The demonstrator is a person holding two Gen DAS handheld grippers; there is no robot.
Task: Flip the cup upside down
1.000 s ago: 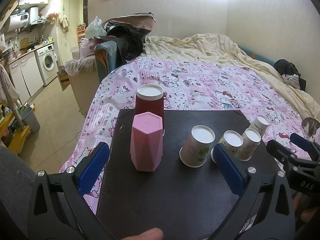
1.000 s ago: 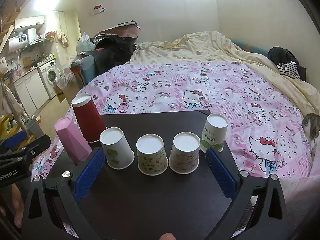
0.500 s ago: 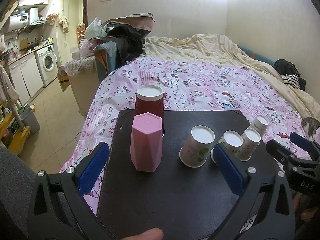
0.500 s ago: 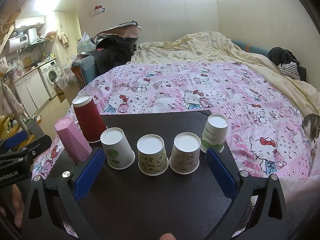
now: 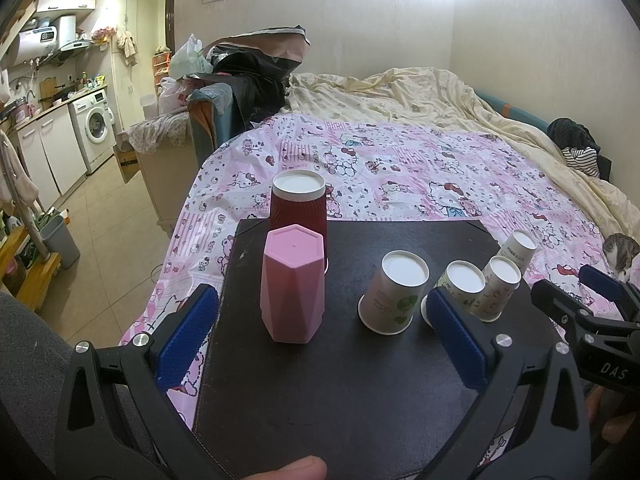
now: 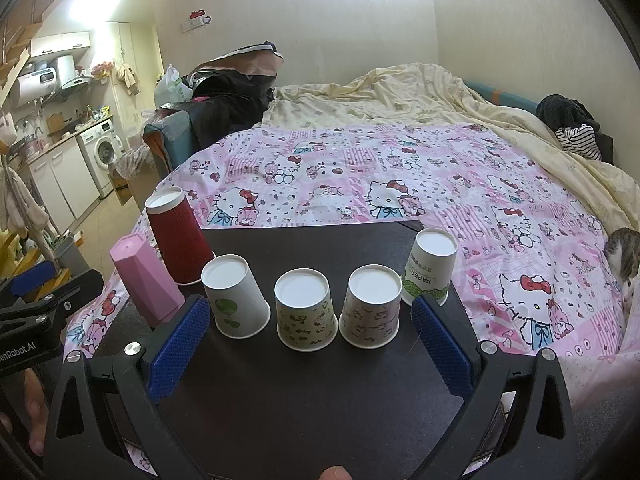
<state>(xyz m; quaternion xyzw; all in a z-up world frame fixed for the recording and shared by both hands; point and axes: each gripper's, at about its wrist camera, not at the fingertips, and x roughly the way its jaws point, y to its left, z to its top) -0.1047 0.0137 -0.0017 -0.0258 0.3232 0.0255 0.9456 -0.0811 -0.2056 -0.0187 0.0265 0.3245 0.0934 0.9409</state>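
Nothing much has moved since a moment ago: all 6 cups sit where they sat, and both grippers hang in about the same spots. Every cup on the dark board [image 6: 320, 400] already stands bottom up. The pink cup [image 5: 292, 284] is near the board's left edge, with the red cup [image 5: 298, 210] just behind it. 4 paper cups run along the board toward its right side: the leaf cup [image 6: 234, 296], the cartoon cup [image 6: 305, 309], the kitty cup [image 6: 371, 306] and the green-print cup [image 6: 432, 266].

The left gripper [image 5: 320, 336] has its jaws wide open, holding nothing. The right gripper [image 6: 310, 344] is wide open and empty too.

What could go wrong? The paper cups stand close together, so a wide jaw could bump a neighbor and knock it over. Paper is soft, so a hard squeeze could crush it. A tipped cup could roll off the board onto the pink bedspread [image 6: 400, 184].
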